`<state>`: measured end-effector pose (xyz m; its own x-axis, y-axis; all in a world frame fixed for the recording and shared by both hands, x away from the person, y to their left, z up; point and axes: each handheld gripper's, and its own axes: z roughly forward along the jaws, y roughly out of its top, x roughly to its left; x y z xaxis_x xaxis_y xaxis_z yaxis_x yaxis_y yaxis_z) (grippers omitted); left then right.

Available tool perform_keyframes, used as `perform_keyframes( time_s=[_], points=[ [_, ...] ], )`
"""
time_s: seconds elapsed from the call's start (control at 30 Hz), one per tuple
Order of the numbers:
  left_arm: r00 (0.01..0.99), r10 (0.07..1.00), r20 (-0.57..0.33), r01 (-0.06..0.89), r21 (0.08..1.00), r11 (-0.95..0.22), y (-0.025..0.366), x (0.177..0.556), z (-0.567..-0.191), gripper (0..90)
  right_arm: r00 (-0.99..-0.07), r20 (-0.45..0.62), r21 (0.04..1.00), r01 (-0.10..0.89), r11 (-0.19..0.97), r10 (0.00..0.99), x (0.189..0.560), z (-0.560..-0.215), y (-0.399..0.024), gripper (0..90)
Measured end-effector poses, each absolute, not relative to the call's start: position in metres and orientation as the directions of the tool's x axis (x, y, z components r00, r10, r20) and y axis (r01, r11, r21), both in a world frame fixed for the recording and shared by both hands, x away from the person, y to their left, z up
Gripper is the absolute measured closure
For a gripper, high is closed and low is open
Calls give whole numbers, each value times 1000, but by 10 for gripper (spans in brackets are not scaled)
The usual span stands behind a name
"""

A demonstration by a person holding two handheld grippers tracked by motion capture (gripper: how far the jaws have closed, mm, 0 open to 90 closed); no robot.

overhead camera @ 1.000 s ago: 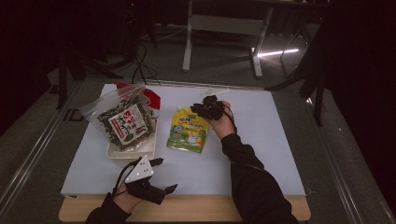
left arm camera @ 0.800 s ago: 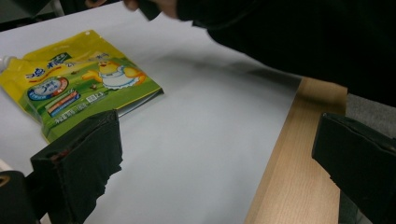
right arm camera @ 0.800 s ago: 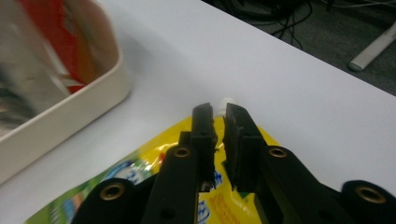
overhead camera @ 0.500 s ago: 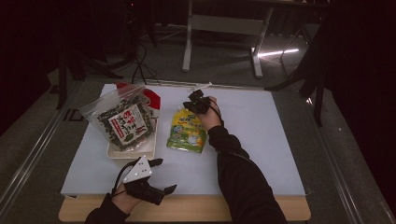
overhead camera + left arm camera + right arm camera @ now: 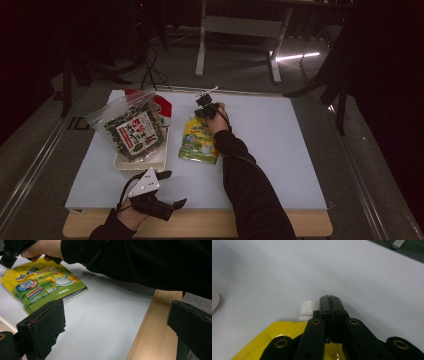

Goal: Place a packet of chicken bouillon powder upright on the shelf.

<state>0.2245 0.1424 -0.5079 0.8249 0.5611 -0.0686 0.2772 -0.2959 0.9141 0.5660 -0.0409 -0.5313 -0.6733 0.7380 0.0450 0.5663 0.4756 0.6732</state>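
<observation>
A yellow-green spouted pouch [image 5: 199,142] lies flat in the middle of the white table top [image 5: 280,150]. My right gripper [image 5: 204,102] is at the pouch's far end, shut with nothing between the jaws. In the right gripper view its tips [image 5: 329,301] sit just right of the pouch's white cap [image 5: 308,307], low over the yellow pouch [image 5: 287,335]. My left gripper [image 5: 176,188] rests near the front edge, open and empty. In its own view, between the wide-apart jaws of the left gripper [image 5: 117,327], lie the pouch [image 5: 42,285] and the other arm's black sleeve [image 5: 140,262].
A clear bag of seaweed snacks [image 5: 132,131] lies on a white tray [image 5: 150,162] at the left, with a red-and-white packet [image 5: 162,103] behind it. The table's wooden front edge [image 5: 155,322] runs under the left gripper. Dark floor and a desk frame [image 5: 240,30] lie beyond.
My right hand has moved left and down, from above the pouch's upper right corner to its spout end. The left hand has stayed where it was.
</observation>
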Motion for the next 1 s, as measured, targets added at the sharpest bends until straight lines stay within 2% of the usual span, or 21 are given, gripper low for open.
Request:
perform_keyframes(
  time_s=[0.3,1.0],
  points=[
    [827,559,-67,276,913,-300,141,224,-509,28,-668,70,642,598,479,741,566,-537,-37,900],
    [823,565,-49,266,913,-309,138,227,-507,28,-767,64,655,515,553,639,494,-539,-45,900]
  ],
)
